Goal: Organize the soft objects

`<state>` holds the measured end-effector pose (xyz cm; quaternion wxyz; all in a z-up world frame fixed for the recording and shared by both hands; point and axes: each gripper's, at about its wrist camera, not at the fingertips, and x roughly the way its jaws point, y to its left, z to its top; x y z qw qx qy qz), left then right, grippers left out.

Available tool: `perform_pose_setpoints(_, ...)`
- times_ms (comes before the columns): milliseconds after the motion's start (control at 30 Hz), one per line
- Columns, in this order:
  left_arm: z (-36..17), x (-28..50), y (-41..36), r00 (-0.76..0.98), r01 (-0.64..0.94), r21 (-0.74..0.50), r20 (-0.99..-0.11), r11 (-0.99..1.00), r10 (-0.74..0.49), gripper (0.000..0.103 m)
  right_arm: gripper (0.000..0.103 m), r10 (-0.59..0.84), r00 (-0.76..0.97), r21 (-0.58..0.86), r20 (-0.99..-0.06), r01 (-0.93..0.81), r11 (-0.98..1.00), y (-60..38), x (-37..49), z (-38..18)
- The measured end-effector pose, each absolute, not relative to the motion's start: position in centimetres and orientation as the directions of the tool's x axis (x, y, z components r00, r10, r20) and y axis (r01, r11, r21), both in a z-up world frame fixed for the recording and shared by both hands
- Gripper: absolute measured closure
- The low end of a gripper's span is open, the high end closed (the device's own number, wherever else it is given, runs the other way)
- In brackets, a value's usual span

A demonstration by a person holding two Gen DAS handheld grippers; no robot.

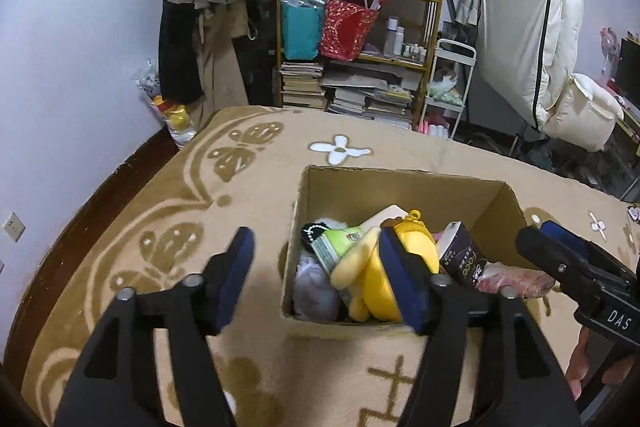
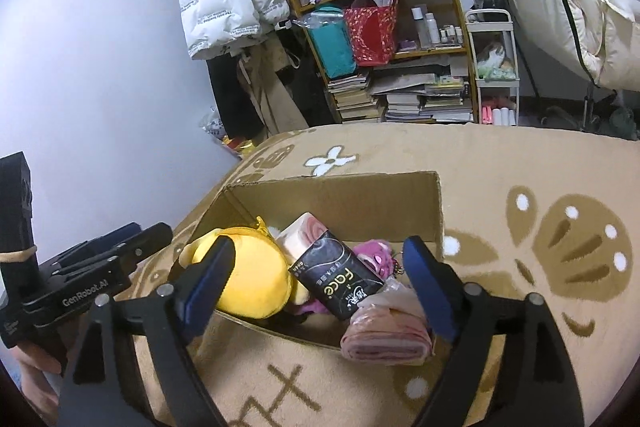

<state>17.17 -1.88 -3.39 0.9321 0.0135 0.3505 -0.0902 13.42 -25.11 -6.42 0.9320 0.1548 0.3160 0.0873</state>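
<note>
Left gripper [image 1: 320, 275] jaws spread wide, nothing pinched, hovering at the near left edge of the cardboard box [image 1: 400, 187] on the tan blanket [image 1: 248, 203]. Box holds a yellow plush [image 1: 360, 271], black tissue pack [image 2: 340, 277] and pink bundle [image 2: 386, 337] at its near right corner. Right gripper [image 2: 320, 279] also released, straddling the tissue pack without touching.

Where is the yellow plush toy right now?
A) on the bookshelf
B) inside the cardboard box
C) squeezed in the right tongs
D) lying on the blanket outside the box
B: the yellow plush toy lies inside the cardboard box beside a black tissue pack, and both tongs stand open with nothing pinched.
</note>
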Motion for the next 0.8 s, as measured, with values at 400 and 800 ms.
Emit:
perform_pose_setpoints(400,-0.7,14.0,0.3,0.777,0.118,-0.031,-0.619,0.993,-0.111,0.001,0.000,0.196,0.799,0.257,-0.568,-0.054,0.965,-24.1,11.1,-3.8)
perform_pose_setpoints(800,3.1,9.2,3.4,0.817,0.061,-0.051,-0.571,0.997,-0.079,0.000,0.000,0.181,0.844,0.220,-0.505,-0.077,0.972,-23.3,6.3,0.6)
